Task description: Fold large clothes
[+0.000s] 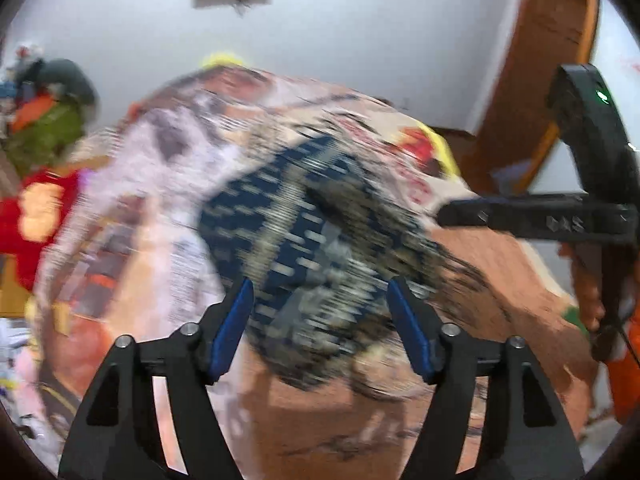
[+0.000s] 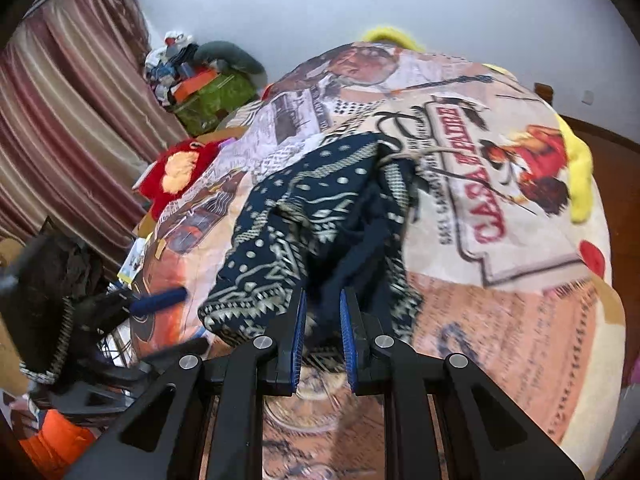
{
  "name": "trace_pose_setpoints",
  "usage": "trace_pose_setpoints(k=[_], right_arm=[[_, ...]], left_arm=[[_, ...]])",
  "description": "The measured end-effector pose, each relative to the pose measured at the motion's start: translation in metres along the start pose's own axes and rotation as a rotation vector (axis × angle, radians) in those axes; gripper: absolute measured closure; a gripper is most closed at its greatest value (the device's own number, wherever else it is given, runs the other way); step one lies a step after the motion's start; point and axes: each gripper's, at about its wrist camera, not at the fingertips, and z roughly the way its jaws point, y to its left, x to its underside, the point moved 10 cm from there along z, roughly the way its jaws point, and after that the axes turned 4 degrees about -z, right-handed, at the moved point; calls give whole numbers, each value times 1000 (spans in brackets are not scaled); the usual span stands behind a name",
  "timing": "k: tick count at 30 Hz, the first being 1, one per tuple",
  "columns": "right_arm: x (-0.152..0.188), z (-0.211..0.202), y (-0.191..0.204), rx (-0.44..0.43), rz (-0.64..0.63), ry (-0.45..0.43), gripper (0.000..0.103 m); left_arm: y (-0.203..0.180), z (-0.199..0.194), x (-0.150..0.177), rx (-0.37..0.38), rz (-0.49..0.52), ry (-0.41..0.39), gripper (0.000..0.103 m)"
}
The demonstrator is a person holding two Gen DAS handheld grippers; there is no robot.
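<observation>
Navy patterned garment [image 2: 320, 216] on printed bedspread [image 2: 500, 208]

Both views are lit evenly and quite brightly by soft indoor light, with no hard shadows and no strong glare. The left wrist view is heavily smeared by motion blur: the dark patterned garment [image 1: 316, 248] and the printed blanket [image 1: 168, 184] under it lose their detail. The right wrist view is much sharper, blurred only low at the left. Fisheye distortion bends the edges, and the corners are black.
</observation>
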Motion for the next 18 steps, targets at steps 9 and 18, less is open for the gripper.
trace_pose_setpoints(k=[9,18], right_arm=[[-27,44,22,2,-27,-5,89],[-5,85,11,14,-51,105,89]], left_arm=[[37,83,31,53,-139,227,33],[34,86,51,72,-139,193,31]])
